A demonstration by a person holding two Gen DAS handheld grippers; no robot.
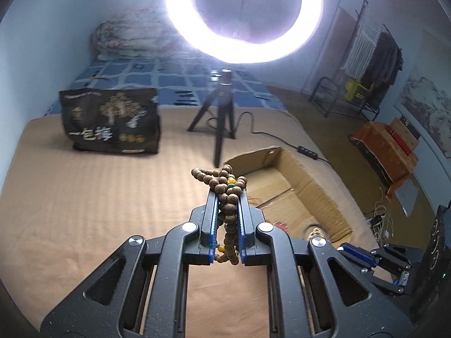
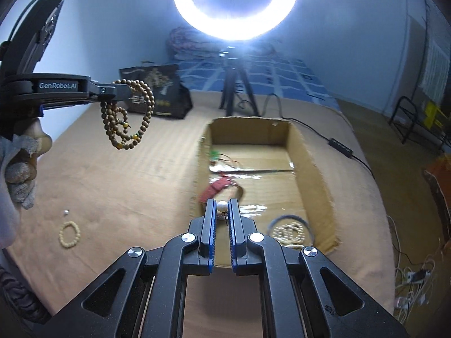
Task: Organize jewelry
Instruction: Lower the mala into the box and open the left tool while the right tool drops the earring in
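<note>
Inside cardboard box [image 2: 313, 169]: red cord [image 2: 218, 184], possibly beaded bracelet [image 2: 290, 232].

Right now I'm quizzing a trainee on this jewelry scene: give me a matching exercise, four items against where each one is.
Items:
1. wooden bead strand
2. white pearl
3. small cream bracelet
4. cardboard box

Places:
A. lying on the tan bed cover
B. open on the bed, before the ring light tripod
C. hanging from the left gripper
D. pinched in the right gripper

Pairs: 1-C, 2-D, 3-A, 4-B
</note>
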